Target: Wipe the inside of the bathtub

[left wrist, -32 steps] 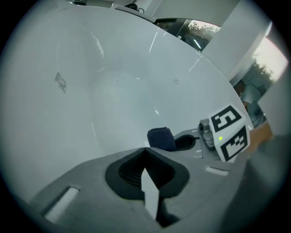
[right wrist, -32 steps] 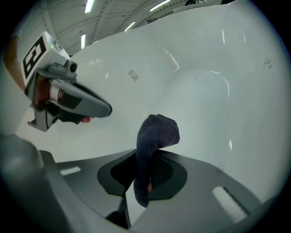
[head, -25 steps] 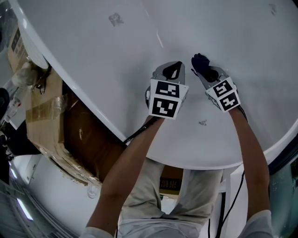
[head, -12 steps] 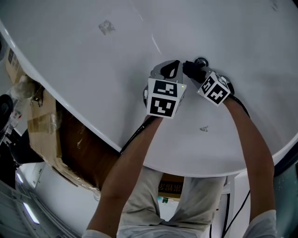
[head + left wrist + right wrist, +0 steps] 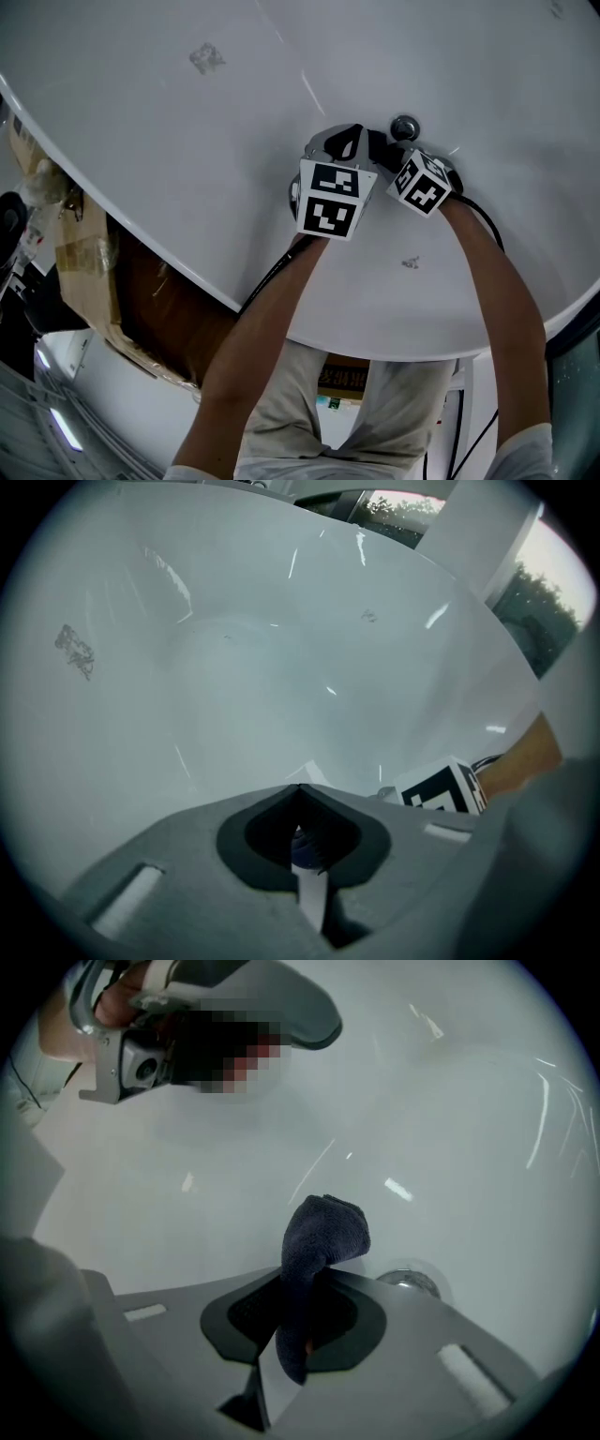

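I am looking into the white bathtub (image 5: pixel 187 141), whose metal drain (image 5: pixel 404 127) sits just beyond both grippers. My right gripper (image 5: pixel 382 147) is shut on a dark blue cloth (image 5: pixel 323 1232), which bulges out past the jaw tips and rests against the tub floor (image 5: pixel 469 1147) just left of the drain (image 5: pixel 408 1283). My left gripper (image 5: pixel 349 139) is close beside it on the left, jaws shut with nothing held. In the left gripper view the shut tips (image 5: pixel 300 787) point across the bare tub wall (image 5: pixel 281 649), and the right gripper's marker cube (image 5: pixel 441 794) shows at the lower right.
The tub's rim (image 5: pixel 187 272) curves across the lower left. Outside it stand cardboard boxes (image 5: pixel 94 253). Small grey smudges mark the tub surface (image 5: pixel 206 58) and near the right forearm (image 5: pixel 410 263). A black cable (image 5: pixel 272 274) trails from the left gripper over the rim.
My right gripper has slid left with the cloth, from over the drain to right beside the left gripper, leaving the drain uncovered. The left gripper has barely moved.
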Demonstrator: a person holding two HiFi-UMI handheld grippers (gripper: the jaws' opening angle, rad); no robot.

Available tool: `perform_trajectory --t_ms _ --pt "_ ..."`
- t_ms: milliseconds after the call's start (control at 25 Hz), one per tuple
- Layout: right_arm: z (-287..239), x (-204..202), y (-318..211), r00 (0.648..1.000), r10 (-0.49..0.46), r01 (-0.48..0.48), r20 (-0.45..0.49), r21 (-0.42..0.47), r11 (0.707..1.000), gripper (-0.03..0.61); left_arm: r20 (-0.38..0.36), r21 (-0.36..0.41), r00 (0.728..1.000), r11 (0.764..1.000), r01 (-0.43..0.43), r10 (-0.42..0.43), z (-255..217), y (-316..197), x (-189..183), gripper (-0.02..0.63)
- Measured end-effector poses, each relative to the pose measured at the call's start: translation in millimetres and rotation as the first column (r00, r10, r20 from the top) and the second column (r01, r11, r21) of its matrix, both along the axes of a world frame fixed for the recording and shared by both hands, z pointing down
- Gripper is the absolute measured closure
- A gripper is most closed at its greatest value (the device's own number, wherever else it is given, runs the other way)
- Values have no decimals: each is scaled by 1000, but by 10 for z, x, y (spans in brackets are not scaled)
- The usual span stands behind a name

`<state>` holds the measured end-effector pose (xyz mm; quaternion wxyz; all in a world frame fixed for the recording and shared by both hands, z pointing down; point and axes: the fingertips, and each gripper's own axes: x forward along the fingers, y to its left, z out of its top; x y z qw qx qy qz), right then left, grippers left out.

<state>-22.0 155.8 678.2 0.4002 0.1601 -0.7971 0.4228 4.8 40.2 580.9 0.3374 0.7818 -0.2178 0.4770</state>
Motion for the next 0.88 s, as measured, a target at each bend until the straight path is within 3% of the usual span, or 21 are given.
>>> perform_trajectory --t_ms 160,360,560,880 --pt "30 0 128 992 -125 126 -24 48 991 523 -17 -2 1000 1000 0 0 12 27 85 615" --pt "124 110 273 949 -307 314 -74 93 945 523 -8 -3 1000 1000 -7 7 60 116 138 615" --pt "193 196 422 903 -418 427 -104 95 899 523 -8 -23 999 999 -39 38 106 270 140 615" --pt "224 150 595 830 -546 557 -116 110 823 523 -7 -53 1000 999 -3 2 171 290 77 615"
